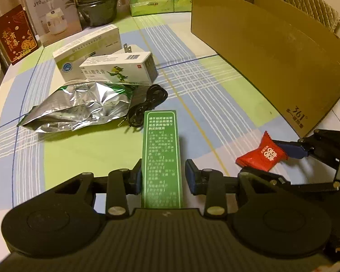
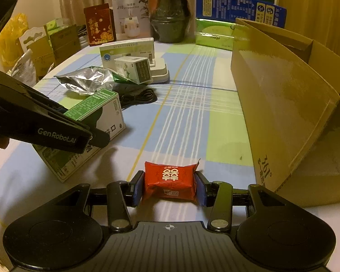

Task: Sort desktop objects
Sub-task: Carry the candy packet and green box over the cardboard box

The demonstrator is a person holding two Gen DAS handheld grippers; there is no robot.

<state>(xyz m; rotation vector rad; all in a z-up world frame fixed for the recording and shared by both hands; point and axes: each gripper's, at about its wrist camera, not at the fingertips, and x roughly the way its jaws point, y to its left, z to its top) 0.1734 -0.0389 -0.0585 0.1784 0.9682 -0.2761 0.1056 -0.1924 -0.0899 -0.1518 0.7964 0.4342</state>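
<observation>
Looking along the left gripper (image 1: 163, 176): its black arms fill the bottom of the left wrist view, with the blue pads pointing up the checked tablecloth (image 1: 215, 95).
Green box (image 1: 161, 156): it runs lengthwise between the two pads, with its printed green face up and its far end sticking out well past the fingertips.
Left jaws: clenched on the green box. The left pad sits flat against its side and the right pad is tight beside the other edge.
Beyond the box: a black cable (image 1: 145, 106) is coiled just past its far end, with a crumpled foil pouch (image 1: 79, 108) to the left of that.
Cardboard carton (image 1: 272, 52): open, standing on the right half of the table, apart from both grippers.
Right side of this view: the other gripper reaches in with a red packet (image 1: 263, 154) in its fingers.
Right gripper (image 2: 170, 185): in the right wrist view it points down at the cloth, near the carton's corner.
Red packet, right view: it sits squarely between the pads and fills the gap from side to side.
Right jaws: grasping the red packet, with both pads pressed against its ends.
Green box, right view: it is tilted at the left, with its low corner on the cloth and its upper part in the left gripper's fingers.
</observation>
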